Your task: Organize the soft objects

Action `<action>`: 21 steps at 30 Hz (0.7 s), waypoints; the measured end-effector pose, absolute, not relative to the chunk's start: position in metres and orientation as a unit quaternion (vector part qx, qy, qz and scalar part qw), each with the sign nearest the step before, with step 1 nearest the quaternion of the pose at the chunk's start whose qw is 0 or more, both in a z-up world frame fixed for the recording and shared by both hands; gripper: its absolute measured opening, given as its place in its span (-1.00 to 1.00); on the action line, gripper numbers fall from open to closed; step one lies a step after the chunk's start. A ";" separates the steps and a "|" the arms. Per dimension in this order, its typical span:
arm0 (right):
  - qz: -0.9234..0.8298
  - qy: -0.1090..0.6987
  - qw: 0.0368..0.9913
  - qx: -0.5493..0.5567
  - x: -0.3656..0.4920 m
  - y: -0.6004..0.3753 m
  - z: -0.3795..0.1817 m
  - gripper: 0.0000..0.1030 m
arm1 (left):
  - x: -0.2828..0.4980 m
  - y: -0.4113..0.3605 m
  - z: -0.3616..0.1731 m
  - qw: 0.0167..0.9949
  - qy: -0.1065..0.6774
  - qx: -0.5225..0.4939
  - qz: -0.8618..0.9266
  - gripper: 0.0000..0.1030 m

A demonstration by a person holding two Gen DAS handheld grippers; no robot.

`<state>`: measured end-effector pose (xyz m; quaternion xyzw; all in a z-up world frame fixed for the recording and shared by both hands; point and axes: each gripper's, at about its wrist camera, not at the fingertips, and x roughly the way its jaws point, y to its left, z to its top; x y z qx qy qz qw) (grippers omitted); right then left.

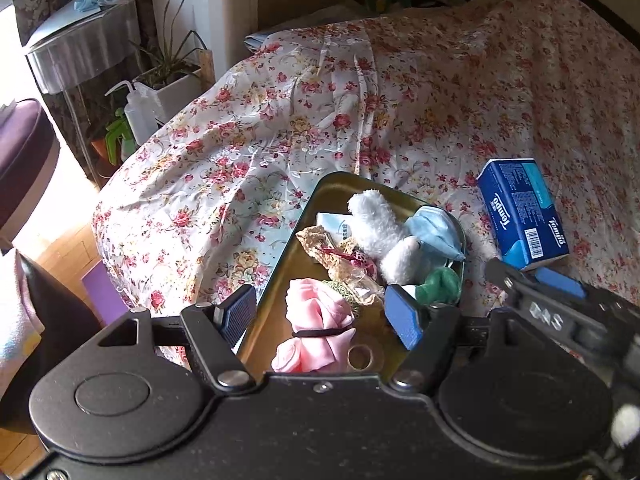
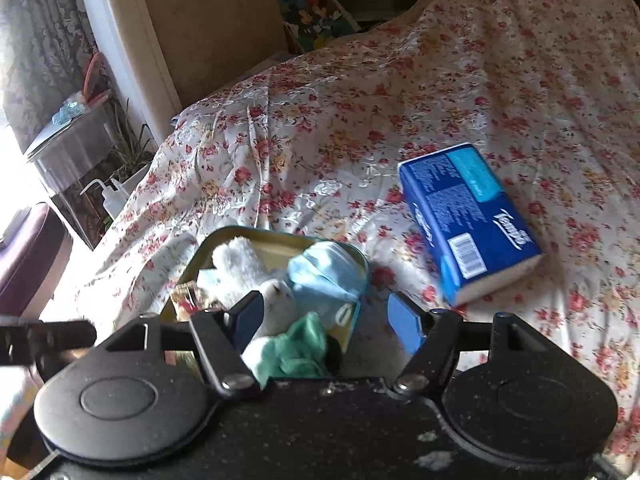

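On the floral bedspread (image 1: 248,152), the filled tin (image 1: 280,264) sits between both grippers' parted fingers (image 1: 404,316).

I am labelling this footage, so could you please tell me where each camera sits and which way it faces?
Left wrist: on the left gripper, looking forward and down into the metal tin on the floral bedspread; its open fingers show, the right gripper alongside.
Right wrist: on the right gripper, facing the tin's right end and Tempo tissue pack; open fingers show.
Shared: tin, white plush toy, tissue pack, bedspread.

Window glare left, fisheye edges, slight blur
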<state>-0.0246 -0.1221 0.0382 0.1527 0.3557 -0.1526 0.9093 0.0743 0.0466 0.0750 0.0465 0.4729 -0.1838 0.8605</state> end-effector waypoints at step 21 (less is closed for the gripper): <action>-0.137 0.408 0.894 0.124 -0.070 -0.130 0.004 0.37 | 0.042 0.026 0.036 0.882 0.449 0.086 -0.116 0.45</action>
